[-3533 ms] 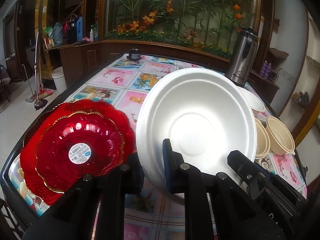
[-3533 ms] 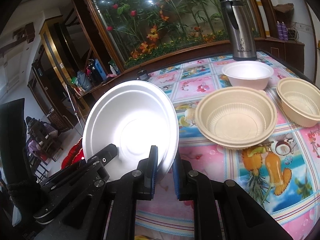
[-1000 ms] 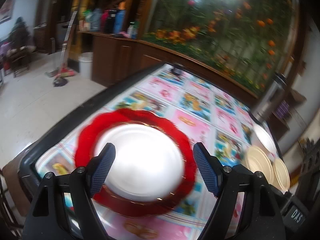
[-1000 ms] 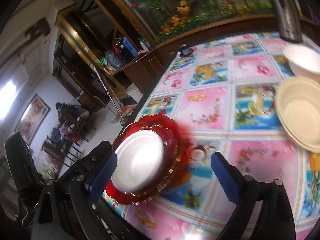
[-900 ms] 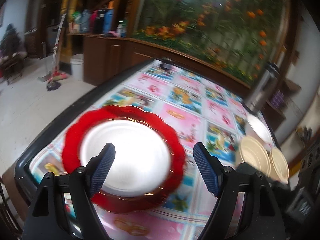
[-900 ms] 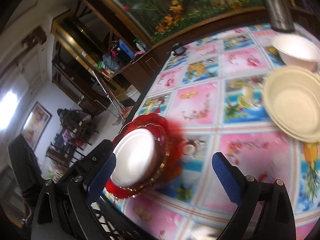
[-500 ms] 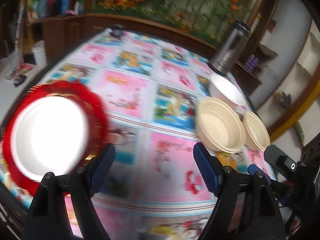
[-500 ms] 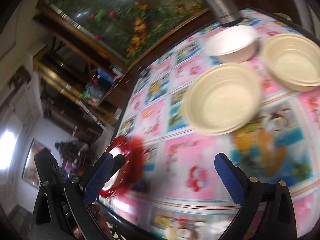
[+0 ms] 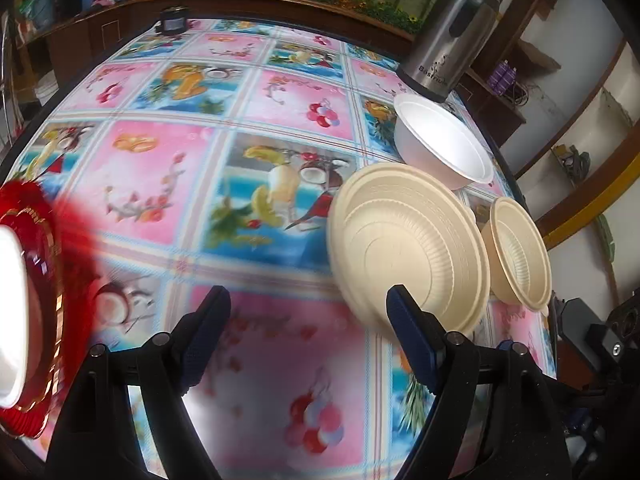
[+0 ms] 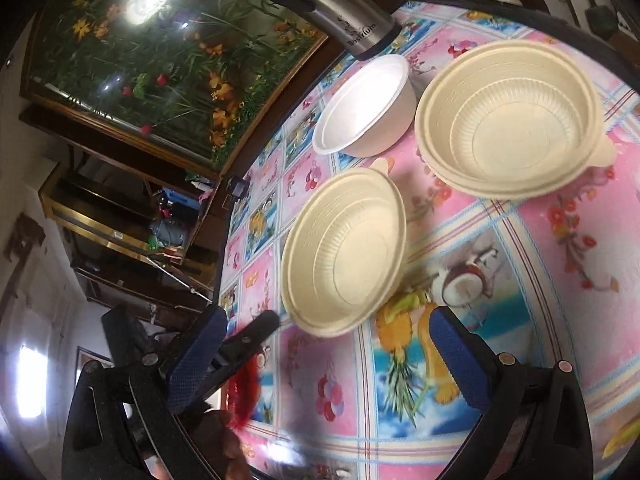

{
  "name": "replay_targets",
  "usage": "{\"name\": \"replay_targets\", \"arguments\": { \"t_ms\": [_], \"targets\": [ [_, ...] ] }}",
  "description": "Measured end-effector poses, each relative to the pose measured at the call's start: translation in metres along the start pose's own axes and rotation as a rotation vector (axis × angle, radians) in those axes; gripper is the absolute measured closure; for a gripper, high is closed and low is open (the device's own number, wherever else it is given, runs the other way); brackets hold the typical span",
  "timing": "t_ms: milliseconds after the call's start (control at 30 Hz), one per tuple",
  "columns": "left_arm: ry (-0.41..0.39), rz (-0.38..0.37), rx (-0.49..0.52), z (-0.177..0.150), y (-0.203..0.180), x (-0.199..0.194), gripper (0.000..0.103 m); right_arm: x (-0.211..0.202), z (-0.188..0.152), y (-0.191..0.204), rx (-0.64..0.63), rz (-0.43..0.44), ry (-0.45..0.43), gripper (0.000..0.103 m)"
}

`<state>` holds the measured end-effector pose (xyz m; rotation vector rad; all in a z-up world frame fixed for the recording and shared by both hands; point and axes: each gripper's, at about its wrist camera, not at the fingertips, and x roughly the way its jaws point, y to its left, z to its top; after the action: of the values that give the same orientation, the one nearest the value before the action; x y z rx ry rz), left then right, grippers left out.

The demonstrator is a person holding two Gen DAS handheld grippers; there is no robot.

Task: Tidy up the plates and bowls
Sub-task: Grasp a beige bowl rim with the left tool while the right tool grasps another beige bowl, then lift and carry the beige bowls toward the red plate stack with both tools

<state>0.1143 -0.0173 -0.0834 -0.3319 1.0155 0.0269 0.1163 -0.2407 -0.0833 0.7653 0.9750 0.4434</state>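
Left wrist view: left gripper (image 9: 308, 320) wide open, empty, over the tabletop (image 9: 280, 112); nearest beige bowl (image 9: 408, 248) empty, white bowl (image 9: 440, 140) empty beside the flask (image 9: 448, 36); white plate on red plates (image 9: 32, 280) at left. Right wrist view: right gripper (image 10: 324, 340) wide open, empty; both beige bowls empty and light, so a careless pinch could likely skid or tip one.

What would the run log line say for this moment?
left gripper: open, empty | right gripper: open, empty | nearest: cream ribbed plastic bowl on table | white foam plate on red scalloped plates
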Motion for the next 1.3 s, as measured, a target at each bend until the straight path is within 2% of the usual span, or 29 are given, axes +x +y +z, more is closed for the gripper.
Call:
{"name": "replay_targets", "arguments": {
  "t_ms": [300,433,800,1000,1033,1067,1133,1167,1200,1267,1300],
  "targets": [
    [0.002,0.050,0.012,0.014,-0.013,0.025,0.023,0.018,0.023,-0.007,0.002,-0.067,0.000,0.005],
    [0.012,0.060,0.008,0.016,-0.014,0.033,0.023,0.029,0.028,-0.009,-0.009,-0.111,0.025,0.013],
    [0.004,0.078,0.020,0.020,-0.016,0.043,0.023,0.044,0.030,-0.013,-0.016,-0.177,0.046,0.022],
    [0.005,0.096,0.028,0.021,-0.016,0.050,0.023,0.050,0.031,-0.017,-0.020,-0.220,0.056,0.031],
    [0.008,0.099,0.031,0.020,-0.016,0.051,0.029,0.051,0.031,-0.017,-0.020,-0.225,0.056,0.033],
    [0.014,0.101,0.035,0.020,-0.016,0.052,0.042,0.051,0.031,-0.018,-0.020,-0.229,0.056,0.035],
    [0.013,0.118,0.051,0.020,-0.019,0.054,0.053,0.053,0.031,-0.018,-0.027,-0.249,0.058,0.043],
    [0.016,0.118,0.054,0.020,-0.019,0.054,0.064,0.055,0.031,-0.018,-0.029,-0.256,0.062,0.046],
    [0.016,0.122,0.061,0.021,-0.020,0.054,0.069,0.056,0.030,-0.019,-0.030,-0.262,0.066,0.050],
    [0.019,0.124,0.069,0.021,-0.021,0.055,0.085,0.057,0.030,-0.020,-0.033,-0.268,0.069,0.055],
    [0.019,0.119,0.076,0.021,-0.022,0.055,0.088,0.058,0.029,-0.020,-0.036,-0.272,0.071,0.060]
  ]
}}
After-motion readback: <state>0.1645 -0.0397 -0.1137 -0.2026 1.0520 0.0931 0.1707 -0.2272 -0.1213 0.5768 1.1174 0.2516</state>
